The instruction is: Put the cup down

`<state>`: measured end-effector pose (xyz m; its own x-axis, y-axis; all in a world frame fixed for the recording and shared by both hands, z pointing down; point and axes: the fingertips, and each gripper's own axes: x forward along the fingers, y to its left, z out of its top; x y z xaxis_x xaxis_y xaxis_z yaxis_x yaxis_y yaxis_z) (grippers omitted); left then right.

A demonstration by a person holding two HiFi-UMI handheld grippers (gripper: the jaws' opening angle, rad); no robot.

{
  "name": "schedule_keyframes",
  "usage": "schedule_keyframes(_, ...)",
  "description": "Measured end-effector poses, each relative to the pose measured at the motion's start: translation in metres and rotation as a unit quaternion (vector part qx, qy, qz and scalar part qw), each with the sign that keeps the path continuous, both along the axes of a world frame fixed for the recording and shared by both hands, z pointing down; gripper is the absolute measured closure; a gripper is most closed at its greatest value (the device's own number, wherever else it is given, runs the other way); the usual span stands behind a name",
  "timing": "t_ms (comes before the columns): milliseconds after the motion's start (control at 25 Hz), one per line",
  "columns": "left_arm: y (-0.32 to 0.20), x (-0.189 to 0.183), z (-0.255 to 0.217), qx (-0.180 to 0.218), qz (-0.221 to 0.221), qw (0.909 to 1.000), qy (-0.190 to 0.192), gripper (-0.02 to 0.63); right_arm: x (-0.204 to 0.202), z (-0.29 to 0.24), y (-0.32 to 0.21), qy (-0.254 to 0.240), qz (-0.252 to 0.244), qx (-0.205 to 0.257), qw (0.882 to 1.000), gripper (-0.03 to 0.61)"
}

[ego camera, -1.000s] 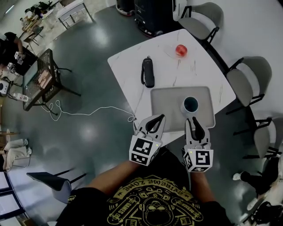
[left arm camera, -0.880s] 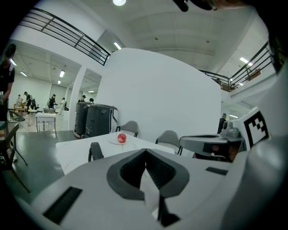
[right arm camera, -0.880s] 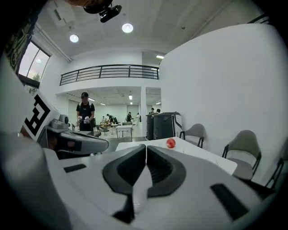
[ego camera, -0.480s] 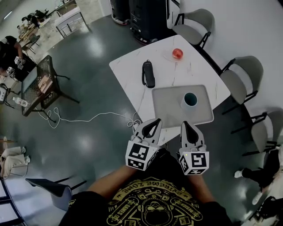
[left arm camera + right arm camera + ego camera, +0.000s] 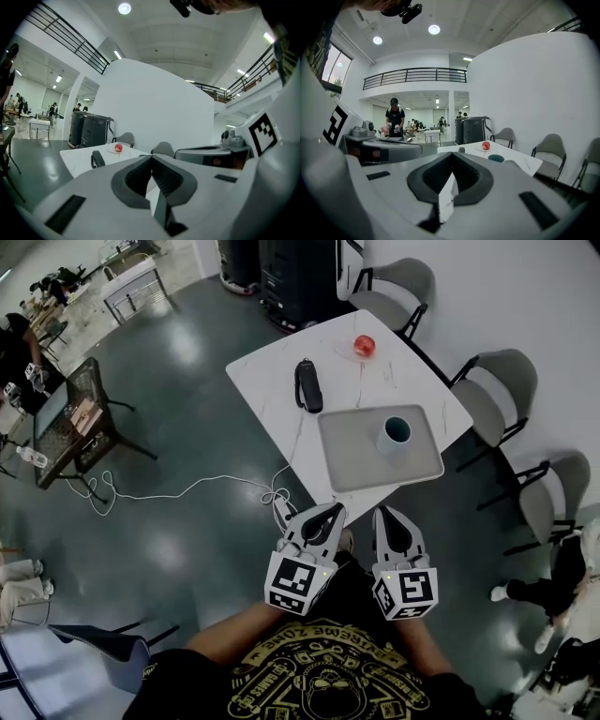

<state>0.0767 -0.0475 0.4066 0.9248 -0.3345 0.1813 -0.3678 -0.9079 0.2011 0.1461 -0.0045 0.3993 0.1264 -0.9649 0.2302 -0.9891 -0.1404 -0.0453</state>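
1. Standing upright on the grey tray [image 5: 349, 472], the cup [image 5: 395, 435] shows a dark teal inside and sits in the tray's right half, with neither gripper touching it
2. The tray lies flat on the white table [image 5: 267, 381], at the end nearest the person
3. The left gripper [image 5: 330, 512] has its claw pressed together: in the left gripper view the two tips meet, with only the open loop of the jaws behind them and nothing pinched
4. The right gripper [image 5: 390, 516] is likewise pressed together and empty; in the right gripper view the cup's teal rim shows on the table well beyond the jaws
5. Both grippers are held side by side in front of the person's chest, over the dark floor [image 5: 187, 549] just off the table's near corner and well apart from the cup
6. A black case [image 5: 307, 385] lies on the table beyond the tray's far left corner
7. A red fruit [image 5: 364, 345] rests on a clear dish near the table's far corner
8. Grey chairs [image 5: 489, 395] stand along the table's right side
9. A white cable [image 5: 187, 489] trails across the floor to the left of the table, ending near its near corner
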Motion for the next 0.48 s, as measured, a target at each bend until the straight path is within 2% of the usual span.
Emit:
schedule_keyframes(200,0.010,-0.017,-0.013,0.001,-0.014,0.9998,0.011,0.603,-0.016,-0.015,0.007,0.006,-0.018,0.003,1.000,0.572)
schedule_keyframes(480,0.028,-0.038,-0.004,-0.006,-0.052,0.9986,-0.003,0.603,-0.030,-0.016,0.020,0.001,-0.059,0.002,0.998,0.572)
